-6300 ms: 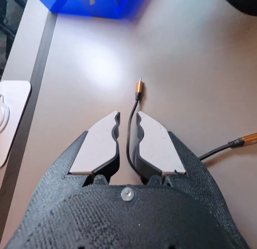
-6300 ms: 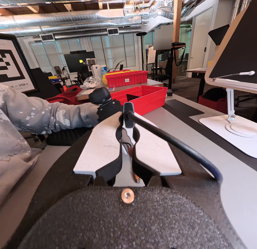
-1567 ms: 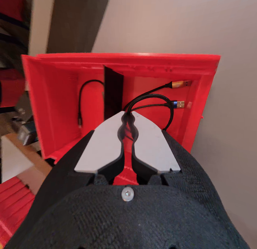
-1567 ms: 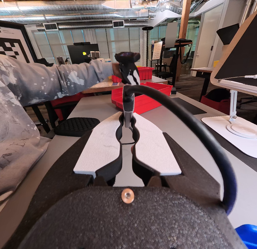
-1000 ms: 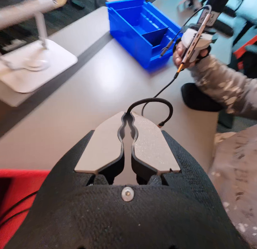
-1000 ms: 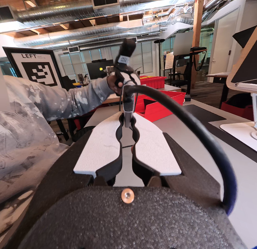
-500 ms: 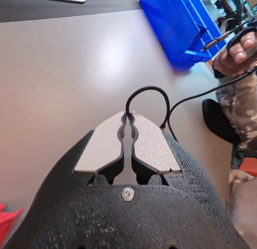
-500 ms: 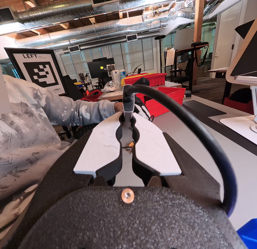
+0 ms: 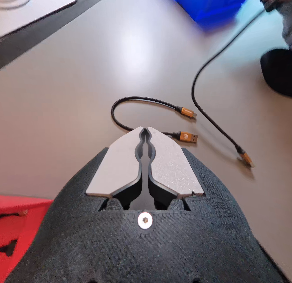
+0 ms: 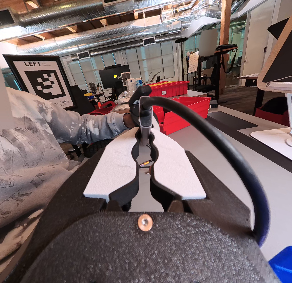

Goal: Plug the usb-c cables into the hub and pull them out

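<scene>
Short black cable flat on the table at frame centre, orange USB-C plug pointing right, USB-A plug just below it. Left tongs together, seemingly pinching mid-cable, away from either plug: probably too floppy a hold for aiming at a port. In the right wrist view, right tongs clamped on the upright grey hub, by its lower end only. Likely to pivot under an insertion push, or under drag from the stiff black lead. Second cable's plug blurred at right, a possible snag.

Place: open-plan office-workshop
Ceiling: bare silver ducts, wood beams
Furnishing: desks, office chairs, monitor
Storage: red parts bins
</scene>
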